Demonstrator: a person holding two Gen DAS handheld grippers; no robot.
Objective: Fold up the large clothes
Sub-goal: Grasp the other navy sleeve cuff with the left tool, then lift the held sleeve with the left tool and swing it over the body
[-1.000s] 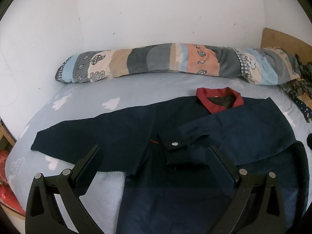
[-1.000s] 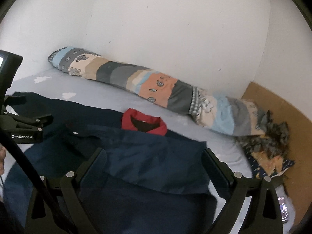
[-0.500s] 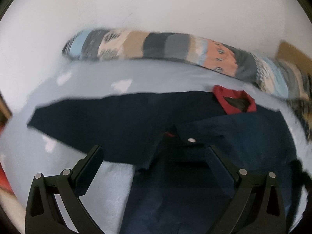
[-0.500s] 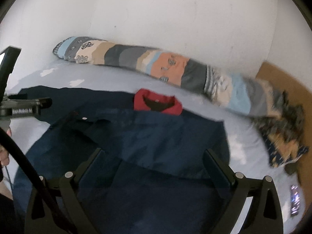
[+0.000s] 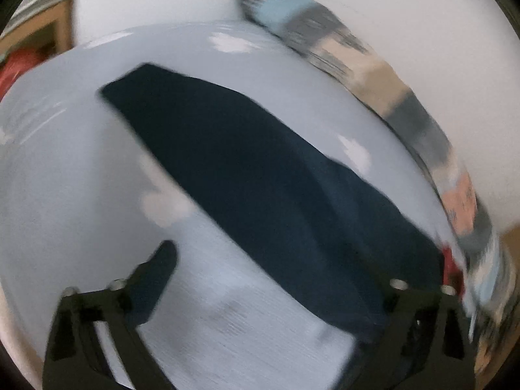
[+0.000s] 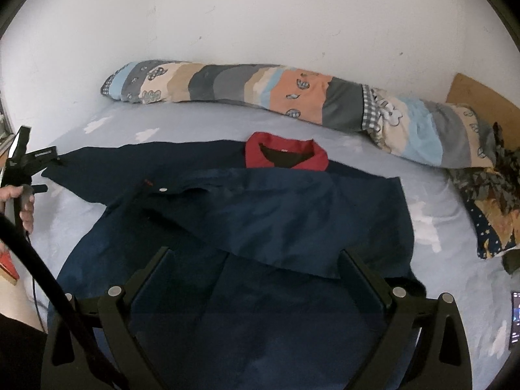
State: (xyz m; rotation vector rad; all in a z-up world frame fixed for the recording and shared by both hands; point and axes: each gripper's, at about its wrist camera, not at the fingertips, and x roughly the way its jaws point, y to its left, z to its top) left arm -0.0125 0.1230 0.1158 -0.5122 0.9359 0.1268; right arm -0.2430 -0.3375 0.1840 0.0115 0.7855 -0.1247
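A large navy-blue shirt with a red collar [image 6: 286, 156] is laid flat on the pale blue, cloud-printed bedsheet [image 6: 208, 120], collar toward the far wall. One sleeve is seen already folded in across the chest, its cuff with a white snap [image 6: 161, 189] resting left of centre, and the right side panel is turned over the body. The other navy sleeve [image 5: 201, 136] is stretched out to the left across the sheet and is judged not yet folded; the lengthwise folds of the body are also judged left to do, so roughly an early-to-middle stage is indicated.

The right gripper [image 6: 253, 260] is held spread wide above the near hem, with nothing grasped. The left gripper [image 5: 269, 266] is likewise spread and empty, hovering near the outstretched sleeve; from the right wrist view it is seen at the far left, held by a bare hand [image 6: 24, 203].

The left wrist view is heavily smeared, so the sleeve's cuff and the long patchwork bolster pillow [image 6: 260, 94] are hard to make out there. The shirt's near hem is hidden behind the gripper bodies.
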